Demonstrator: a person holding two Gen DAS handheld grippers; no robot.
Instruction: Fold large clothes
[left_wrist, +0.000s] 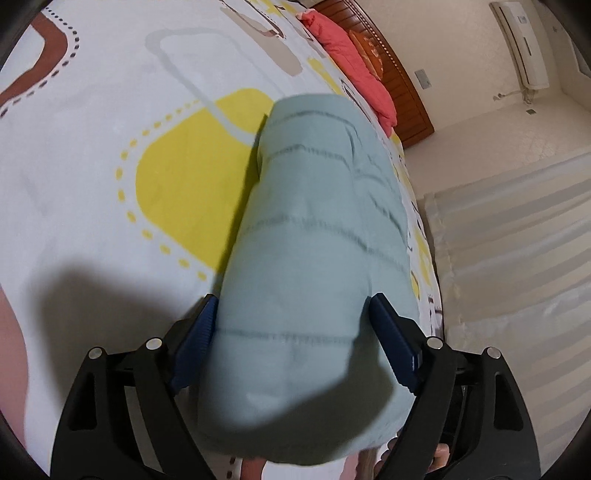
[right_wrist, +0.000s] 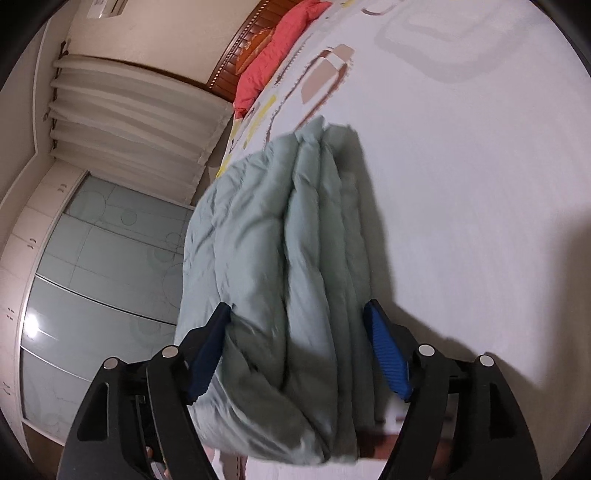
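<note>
White bedsheet with yellow and brown shapes (left_wrist: 92, 155) = landmark | pale-green quilted garment, folded into thick bundle (left_wrist: 314, 240), held above sheet | left gripper (left_wrist: 291, 306), right gripper (right_wrist: 299, 314) both clamped on bundle | step: carrying finished fold, likely | next: lower flat onto sheet, release together

Pale green quilted cloth garment (left_wrist: 314, 236): matt, soft, puffy, with stitched seam lines across it; in the right wrist view (right_wrist: 280, 251) its stacked layers are creased.

Left gripper (left_wrist: 293, 332) and right gripper (right_wrist: 297, 339): matt black plastic arms, blue ribbed pads on the jaws, small shiny metal pins at the pivots.

White printed cotton-like bedsheet (left_wrist: 92, 155): matt, smooth, yellow and brown shapes.

Coral quilted cloth bedding (left_wrist: 354, 62): matt, puffy.

Dark wooden headboard (left_wrist: 410, 92): polished, glossy.

Pale sheer curtain (right_wrist: 136, 110): soft folds.

Frosted green glass wardrobe doors (right_wrist: 103, 280): glossy, reflecting a light.
</note>
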